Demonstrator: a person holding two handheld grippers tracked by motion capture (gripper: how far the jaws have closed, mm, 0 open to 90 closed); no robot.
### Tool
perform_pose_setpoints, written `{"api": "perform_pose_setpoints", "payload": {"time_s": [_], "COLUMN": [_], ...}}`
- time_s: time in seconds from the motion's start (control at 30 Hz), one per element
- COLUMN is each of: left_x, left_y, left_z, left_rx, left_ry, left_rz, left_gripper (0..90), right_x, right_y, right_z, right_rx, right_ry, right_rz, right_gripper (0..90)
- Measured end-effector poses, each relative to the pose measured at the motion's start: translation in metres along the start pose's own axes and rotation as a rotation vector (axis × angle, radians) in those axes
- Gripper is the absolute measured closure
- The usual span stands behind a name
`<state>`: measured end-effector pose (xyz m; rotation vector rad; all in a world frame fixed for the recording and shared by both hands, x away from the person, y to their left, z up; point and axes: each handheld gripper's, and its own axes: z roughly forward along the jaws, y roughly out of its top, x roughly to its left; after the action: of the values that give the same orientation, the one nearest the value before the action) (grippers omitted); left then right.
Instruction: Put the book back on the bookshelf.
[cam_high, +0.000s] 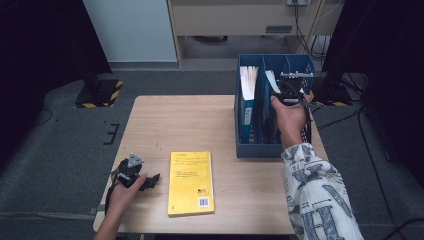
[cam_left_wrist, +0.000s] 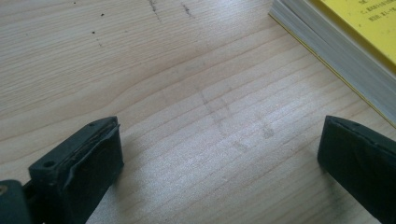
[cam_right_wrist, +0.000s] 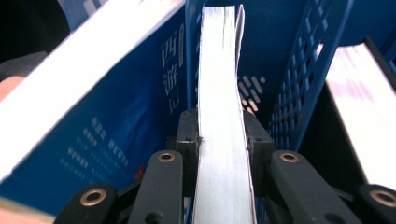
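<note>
Pinching upright thin white-paged book (cam_right_wrist: 222, 116) in blue plastic file rack (cam_high: 248, 147), spine vertical, right gripper (cam_right_wrist: 222, 140) directly above; left gripper (cam_left_wrist: 219, 154) resting spread, empty.

High view: evenly lit from overhead, counter (cam_high: 200, 125) bright, surrounding floor and both upper corners sunk in near-black. Soft, slightly grainy overall; short faint shadows under yellow book (cam_high: 191, 183). Mild bending of straight lines toward edges. Left claw view: warm, bright, wood grain sharp mid-frame, near black pads (cam_left_wrist: 79, 163) soft; small shadows under them. Right claw view: white page edges of gripped book (cam_right_wrist: 222, 121) blown out with glare, blue holder wall (cam_right_wrist: 280, 28) saturated, foreground blurred.
</note>
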<state>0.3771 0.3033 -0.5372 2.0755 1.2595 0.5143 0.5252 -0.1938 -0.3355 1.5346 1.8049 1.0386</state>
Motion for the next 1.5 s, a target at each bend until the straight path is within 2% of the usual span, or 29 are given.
{"api": "perform_pose_setpoints", "payload": {"time_s": [0.27, 0.3, 0.47, 0.53, 0.63, 0.9, 1.0, 1.13, 1.47, 1.5], "left_x": [0.0, 0.0, 0.0, 0.0, 0.0, 0.0, 0.0, 0.0, 0.0, 0.0], "left_y": [0.0, 0.0, 0.0, 0.0, 0.0, 0.001, 0.001, 0.001, 0.001, 0.001], "left_z": [0.0, 0.0, 0.0, 0.0, 0.0, 0.0, 0.0, 0.0, 0.001, 0.001], "left_rx": [0.001, 0.0, 0.002, 0.003, 0.002, 0.003, 0.003, 0.003, 0.001, 0.001], "left_ry": [0.0, 0.0, 0.0, 0.0, 0.0, -0.002, -0.002, -0.002, -0.002, -0.002], "left_rz": [0.003, 0.003, 0.003, 0.003, 0.003, 0.004, 0.005, 0.005, 0.006, 0.006], "left_gripper": [0.0, 0.0, 0.0, 0.0, 0.0, 0.0, 0.0, 0.0, 0.0, 0.0], "right_x": [0.001, 0.004, 0.006, 0.003, 0.002, 0.005, 0.005, 0.005, 0.01, 0.012], "right_y": [0.015, 0.017, 0.019, 0.019, 0.019, 0.022, 0.021, 0.019, 0.017, 0.019], "right_z": [0.011, 0.016, 0.022, 0.025, 0.027, 0.032, 0.033, 0.033, 0.03, 0.027], "right_rx": [0.0, 0.002, 0.014, 0.017, 0.012, 0.018, 0.016, 0.005, -0.036, -0.037], "right_ry": [-0.022, -0.036, -0.059, -0.061, -0.067, -0.099, -0.096, -0.073, -0.021, -0.005], "right_rz": [0.005, -0.013, -0.039, -0.015, -0.01, -0.04, -0.037, -0.008, -0.001, -0.004], "right_gripper": [73.4, 73.4, 73.4, 73.4, 73.4, 73.3, 73.2, 72.5, 66.2, 64.5]}}
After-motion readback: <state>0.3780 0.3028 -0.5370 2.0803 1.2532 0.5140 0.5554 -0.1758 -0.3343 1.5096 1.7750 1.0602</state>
